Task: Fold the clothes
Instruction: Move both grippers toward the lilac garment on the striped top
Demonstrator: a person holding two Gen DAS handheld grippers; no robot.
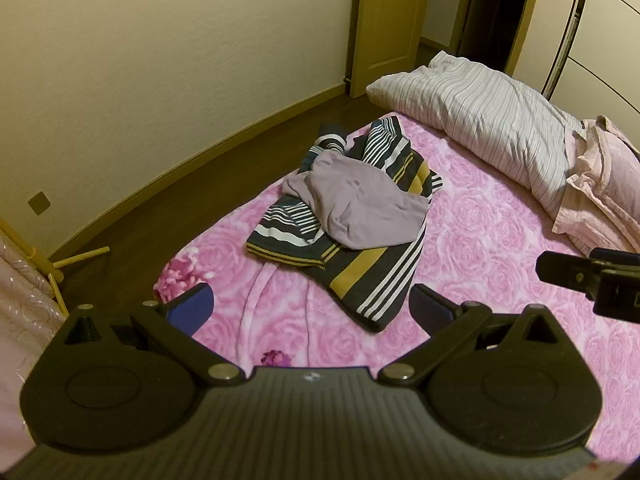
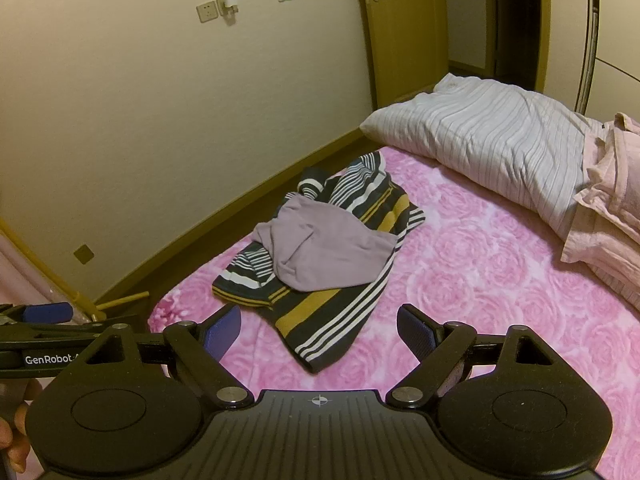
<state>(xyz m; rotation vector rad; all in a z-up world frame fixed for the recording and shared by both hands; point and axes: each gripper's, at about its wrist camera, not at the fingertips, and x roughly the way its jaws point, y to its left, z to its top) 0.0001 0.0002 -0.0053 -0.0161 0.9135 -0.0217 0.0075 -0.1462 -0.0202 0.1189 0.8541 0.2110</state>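
Observation:
A crumpled dark garment with white and mustard stripes [image 1: 372, 280] [image 2: 320, 320] lies on the pink rose-patterned bed cover [image 1: 480, 264] [image 2: 480, 280]. A lilac garment [image 1: 360, 204] [image 2: 324, 248] is heaped on top of it. My left gripper [image 1: 312, 308] hovers above the bed just short of the striped garment's near corner, open and empty. My right gripper [image 2: 320, 332] hangs open over that same near corner, nothing between its blue pads [image 2: 224, 332]. The right gripper's tip [image 1: 588, 276] shows at the right edge of the left wrist view, and the left gripper's blue pad [image 2: 48, 312] at the left edge of the right wrist view.
A striped pillow [image 1: 480, 120] [image 2: 500, 140] lies at the head of the bed, with folded pink cloth [image 1: 600, 184] [image 2: 612, 200] beside it. The bed's left edge drops to a dark floor [image 1: 160, 184] along the cream wall. A wooden door [image 2: 400, 32] stands open beyond. A hand [image 2: 16, 440] holds the left gripper.

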